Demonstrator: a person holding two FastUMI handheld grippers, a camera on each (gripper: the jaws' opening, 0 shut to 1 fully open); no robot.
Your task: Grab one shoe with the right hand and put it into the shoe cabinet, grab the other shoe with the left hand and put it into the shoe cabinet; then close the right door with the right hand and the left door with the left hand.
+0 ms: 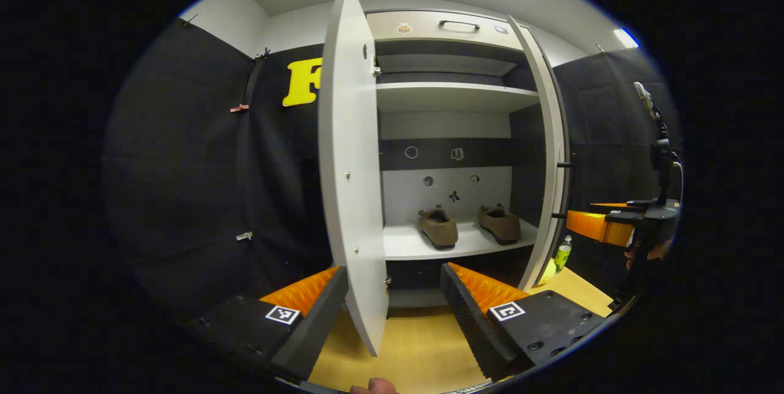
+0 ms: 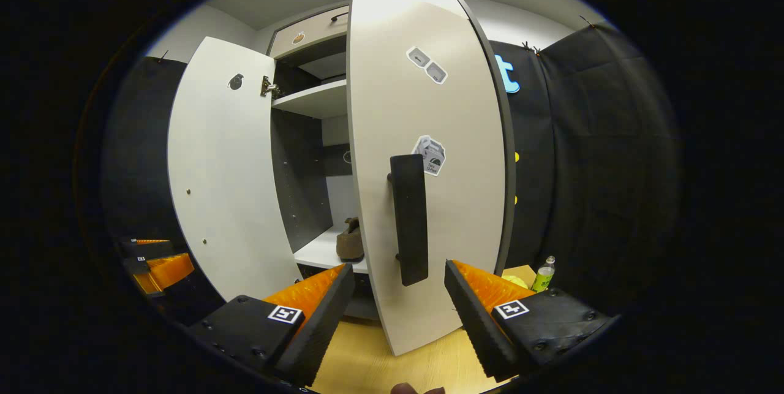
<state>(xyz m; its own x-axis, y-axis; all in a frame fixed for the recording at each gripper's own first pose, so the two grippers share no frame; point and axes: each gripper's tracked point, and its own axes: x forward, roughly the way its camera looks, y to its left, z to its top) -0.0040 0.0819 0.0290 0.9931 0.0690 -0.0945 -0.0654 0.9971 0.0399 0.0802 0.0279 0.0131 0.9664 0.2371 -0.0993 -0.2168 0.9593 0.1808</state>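
While both shoes (image 1: 438, 227) (image 1: 500, 223) sit side by side on the cabinet (image 1: 453, 97) shelf, ahead of the left gripper (image 1: 393, 314), both doors stand open. That gripper's jaws are spread, with the left door's (image 1: 352, 167) edge standing between them, touching neither. The right gripper (image 2: 398, 314) is spread too, holding nothing, with the right door (image 2: 429, 155) and its handle (image 2: 408, 219) just ahead between its fingers. A bottle (image 2: 542, 274) stands to its right.

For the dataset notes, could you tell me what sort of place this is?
Probably a staged recording booth, not a home: black cloth walls surround a shoe cabinet, two shoes sit on its shelf, and a camera stand stands nearby.
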